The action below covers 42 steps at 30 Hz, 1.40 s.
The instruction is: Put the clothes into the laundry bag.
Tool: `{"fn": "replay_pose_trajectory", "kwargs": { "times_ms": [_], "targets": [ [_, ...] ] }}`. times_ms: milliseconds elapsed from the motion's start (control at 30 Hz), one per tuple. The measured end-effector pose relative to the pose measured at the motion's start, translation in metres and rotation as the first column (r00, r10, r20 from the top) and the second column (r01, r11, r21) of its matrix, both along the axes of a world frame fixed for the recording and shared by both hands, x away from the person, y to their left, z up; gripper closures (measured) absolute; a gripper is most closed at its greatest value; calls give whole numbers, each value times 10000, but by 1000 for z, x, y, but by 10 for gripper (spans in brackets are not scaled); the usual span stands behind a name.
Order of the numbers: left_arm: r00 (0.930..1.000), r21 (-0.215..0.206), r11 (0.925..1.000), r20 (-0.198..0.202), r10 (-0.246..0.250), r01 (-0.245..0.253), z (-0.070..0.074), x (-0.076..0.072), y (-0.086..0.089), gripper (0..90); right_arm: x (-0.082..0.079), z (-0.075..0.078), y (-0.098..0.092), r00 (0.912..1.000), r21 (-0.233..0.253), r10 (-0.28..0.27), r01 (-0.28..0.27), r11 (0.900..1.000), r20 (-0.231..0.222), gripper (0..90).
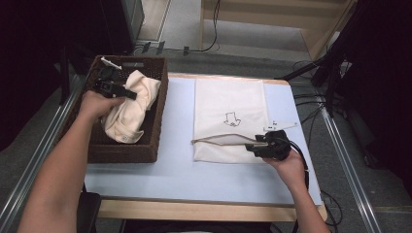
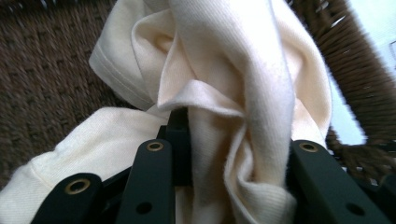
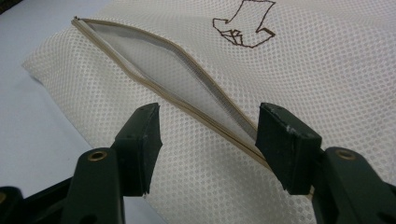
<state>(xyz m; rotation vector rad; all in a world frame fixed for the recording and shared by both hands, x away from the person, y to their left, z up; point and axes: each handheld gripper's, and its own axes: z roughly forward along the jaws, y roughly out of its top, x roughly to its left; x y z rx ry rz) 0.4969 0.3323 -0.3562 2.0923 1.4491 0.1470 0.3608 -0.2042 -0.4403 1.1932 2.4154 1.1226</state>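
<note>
Between my left gripper (image 2: 231, 158) jaws sits a thick fold of the cream, soft cotton garment (image 2: 219, 84); the jaws stand fairly wide, and the cloth fills the gap between them, so I have it in my grip. It is crumpled, with a stitched hem at one edge, and it lies inside the dark brown woven wicker basket (image 1: 158, 126) at the left side of the pale blue table top (image 1: 175, 170), one part of it hanging over the basket wall.

My right gripper (image 3: 208, 140) has its jaws wide apart with nothing between them; they hover over the white mesh laundry bag (image 3: 327, 70), one jaw on each side of its beige zipper (image 3: 140, 77), which is open and shows the inside. On the bag I see a small brown outline drawing (image 3: 243, 23), but no words I can read. A small white label (image 1: 281, 126) lies just beside the bag; its print is too small to read.
</note>
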Motion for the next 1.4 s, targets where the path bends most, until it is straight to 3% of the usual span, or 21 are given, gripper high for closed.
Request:
{"fn": "replay_pose_trajectory", "kwargs": {
  "times_ms": [533,600,700,767,833,1100,1233,1400],
  "targets": [
    [9972,0,9991,616,-413,414,57,-13,-1,658,5,0,5,9999,27,167,-167,9999,-10,414],
    [9967,-51,9991,688,-423,427,64,-15,0,658,5,0,6,9999,36,152,-152,9999,-22,414],
    [9978,-516,9985,641,-170,204,77,-21,3,659,5,1,5,9999,36,144,-144,9999,-2,414],
    [9974,-523,9983,676,-230,266,80,-22,4,659,5,1,4,9999,82,108,-108,9999,7,414],
    [9929,-541,9959,985,-669,725,91,-28,3,658,6,1,4,10000,117,94,-94,9999,-32,414],
    [9815,-371,9895,1373,-1335,1398,113,-41,-10,659,7,1,6,9999,166,103,-102,9998,-62,414],
    [9772,-297,9858,1399,-1594,1651,119,-47,-18,657,7,1,5,9999,188,101,-100,9998,-87,414],
    [9676,-411,9756,1433,-2080,2158,128,-54,-30,657,7,1,5,9999,209,82,-80,9997,-93,415]
  ]
}}
